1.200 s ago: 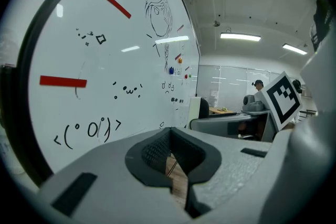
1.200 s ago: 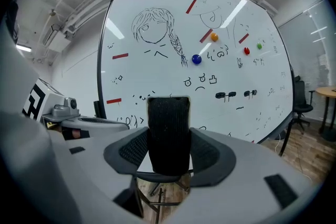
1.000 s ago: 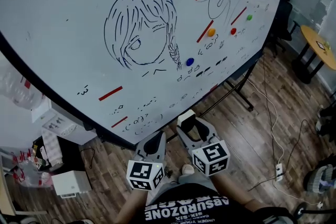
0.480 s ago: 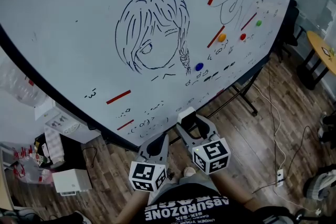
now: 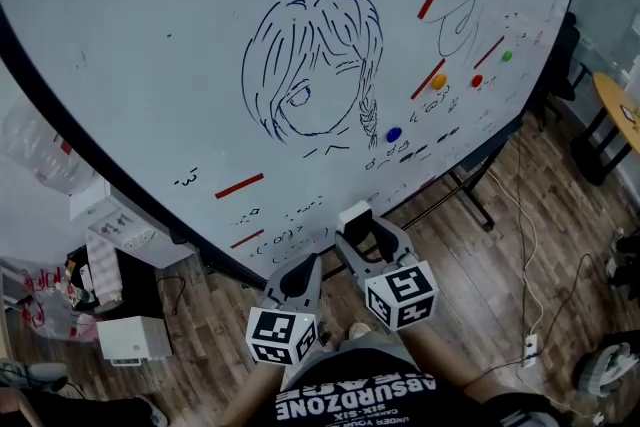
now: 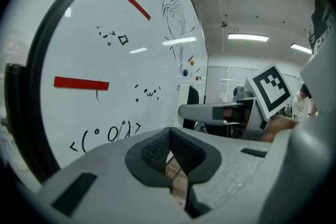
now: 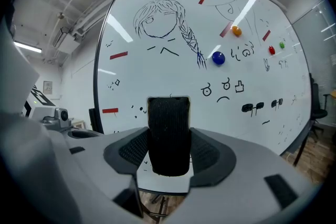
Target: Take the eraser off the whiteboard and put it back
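A large whiteboard (image 5: 180, 45) with a drawn girl's head fills the head view. My right gripper (image 5: 353, 233) is shut on the eraser (image 5: 354, 214), a white block held just off the board's lower edge. In the right gripper view the eraser (image 7: 168, 134) stands upright between the jaws, its black felt side facing the camera, with the whiteboard (image 7: 157, 76) behind it. Lower and to the left, my left gripper (image 5: 302, 269) is shut with nothing in it. In the left gripper view its jaws (image 6: 176, 157) meet, and the whiteboard (image 6: 105, 60) runs along the left.
Round magnets stick to the board: blue (image 5: 393, 134), orange (image 5: 439, 82), red (image 5: 476, 81). Red strips (image 5: 239, 186) cling to it too. The board's stand legs (image 5: 470, 195) rest on the wooden floor. A power strip (image 5: 529, 347) lies at the right, a white box (image 5: 133, 340) at the left.
The head view has swung left, so the board's drawing sits further right and lower. Both grippers stay in about the same place, the right one still holding the eraser.
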Tool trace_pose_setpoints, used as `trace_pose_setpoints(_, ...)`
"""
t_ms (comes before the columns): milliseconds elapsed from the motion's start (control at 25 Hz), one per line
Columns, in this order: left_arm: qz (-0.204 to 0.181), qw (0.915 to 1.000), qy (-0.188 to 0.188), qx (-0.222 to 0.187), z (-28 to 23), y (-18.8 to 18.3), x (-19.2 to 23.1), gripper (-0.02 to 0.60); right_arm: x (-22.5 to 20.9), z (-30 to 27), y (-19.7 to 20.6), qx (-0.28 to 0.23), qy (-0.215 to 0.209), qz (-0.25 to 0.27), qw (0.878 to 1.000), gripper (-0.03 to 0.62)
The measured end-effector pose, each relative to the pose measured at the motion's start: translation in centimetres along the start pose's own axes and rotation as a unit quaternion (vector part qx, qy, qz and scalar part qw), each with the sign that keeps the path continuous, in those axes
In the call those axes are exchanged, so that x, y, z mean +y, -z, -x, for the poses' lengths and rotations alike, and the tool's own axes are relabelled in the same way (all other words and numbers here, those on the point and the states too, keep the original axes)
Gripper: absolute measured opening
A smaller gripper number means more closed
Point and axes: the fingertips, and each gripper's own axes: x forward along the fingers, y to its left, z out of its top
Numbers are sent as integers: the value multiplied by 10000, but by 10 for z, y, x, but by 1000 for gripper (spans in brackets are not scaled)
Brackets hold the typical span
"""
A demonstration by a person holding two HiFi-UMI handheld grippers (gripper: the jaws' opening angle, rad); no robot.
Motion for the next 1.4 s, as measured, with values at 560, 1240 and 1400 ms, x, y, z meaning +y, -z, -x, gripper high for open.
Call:
trace_pose_setpoints(560,9,9997,-257,-54,14,-3,13,5,21,-17,-24,-198,-306,263,9990,232)
trace_pose_setpoints(1240,18,9993,-371,-77,27,0,12,5,41,-34,-31,-260,-353,572,9974,232)
trace_pose_setpoints(1400,20,9993,-378,-64,30,1,12,5,46,-37,-34,-310,-348,630,9969,233)
